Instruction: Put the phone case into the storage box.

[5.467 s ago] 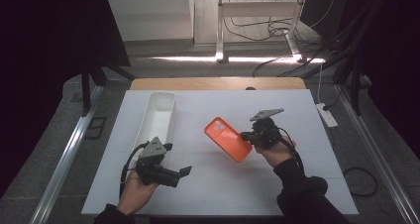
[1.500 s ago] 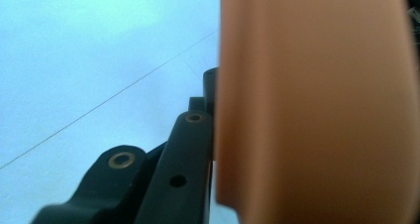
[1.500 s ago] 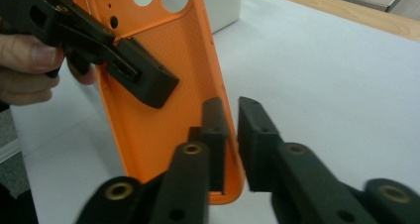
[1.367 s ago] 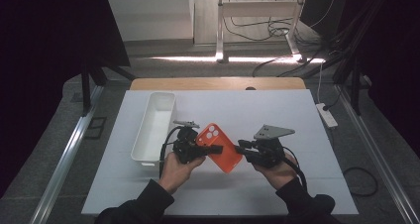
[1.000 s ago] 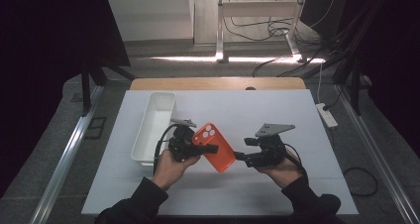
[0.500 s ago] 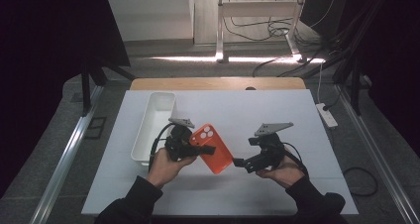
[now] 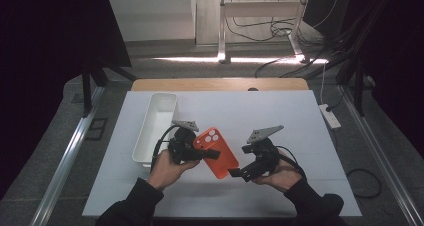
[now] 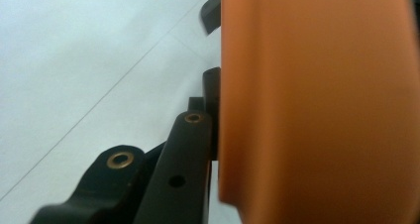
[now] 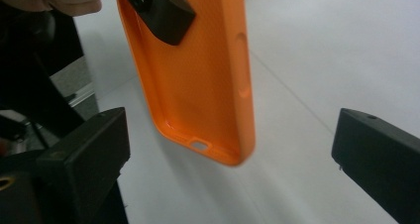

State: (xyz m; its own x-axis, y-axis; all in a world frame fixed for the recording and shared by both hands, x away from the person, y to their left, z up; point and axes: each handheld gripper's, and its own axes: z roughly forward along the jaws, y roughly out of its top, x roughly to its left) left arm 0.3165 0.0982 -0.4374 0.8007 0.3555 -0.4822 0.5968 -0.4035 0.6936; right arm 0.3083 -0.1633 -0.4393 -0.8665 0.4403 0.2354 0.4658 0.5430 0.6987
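Orange phone case at frame centre, clamped by left gripper, right gripper lower right, just widened, holding nothing

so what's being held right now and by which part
The left tongs are shut on the orange phone case, gripping its wall near the camera-cutout end. The right tongs stand open around its far end, not touching.
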